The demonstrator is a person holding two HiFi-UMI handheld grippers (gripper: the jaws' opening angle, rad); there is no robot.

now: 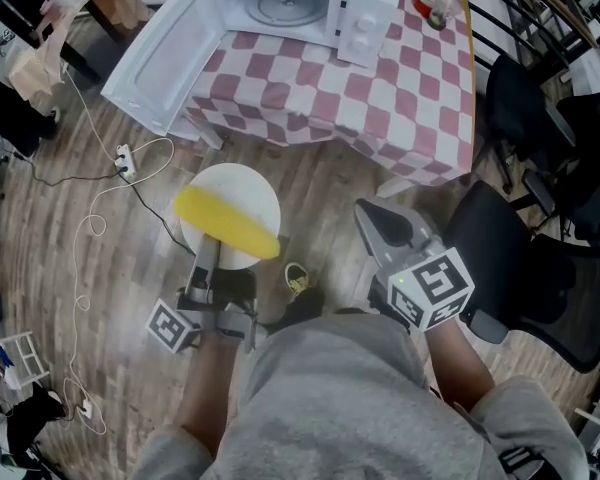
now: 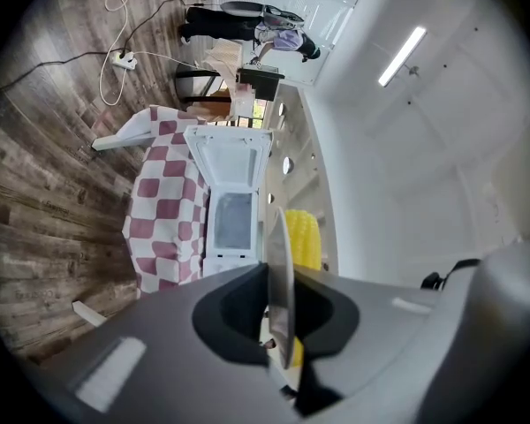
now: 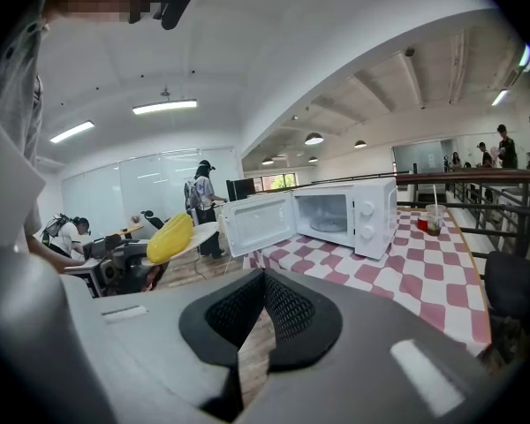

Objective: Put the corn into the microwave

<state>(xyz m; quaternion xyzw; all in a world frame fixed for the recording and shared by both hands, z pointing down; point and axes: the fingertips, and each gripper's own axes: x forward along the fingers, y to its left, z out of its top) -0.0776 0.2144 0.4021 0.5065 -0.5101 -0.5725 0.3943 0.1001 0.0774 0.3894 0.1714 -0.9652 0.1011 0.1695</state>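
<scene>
Between the jaws of the left tongs (image 1: 210, 252), which are clamped together on it, sits the rim of a round white plate (image 1: 245, 182). The plate is held out roughly level above the floor (image 1: 90, 258). On it lies the corn (image 1: 227, 224), a smooth, glossy yellow cob set slantwise across the near half, with one end reaching past the plate's edge. The left gripper view shows the plate edge-on in the pads and the cob's ribbed kernels just beyond. The right tongs (image 1: 372, 218) hang beside it, well apart from the plate. Their grey jaws are together at the tips, with nothing between them. Ahead stands a desk (image 1: 400, 98) draped in a pink-and-white checked cloth that hangs over its near edge. A white microwave (image 1: 365, 23) sits at its far side. Its door (image 1: 165, 53) is swung fully open and juts past the desk's left edge over the floor, and a glass turntable (image 1: 288, 4) shows inside the cavity. A cup with a red drink (image 1: 438, 8) stands to the right of the microwave, apart from it. Bare wood-grain planks lie between the plate and the desk. A white cable and a power strip (image 1: 125, 160) trail to the left, and black office chairs (image 1: 545, 268) crowd the right side.
</scene>
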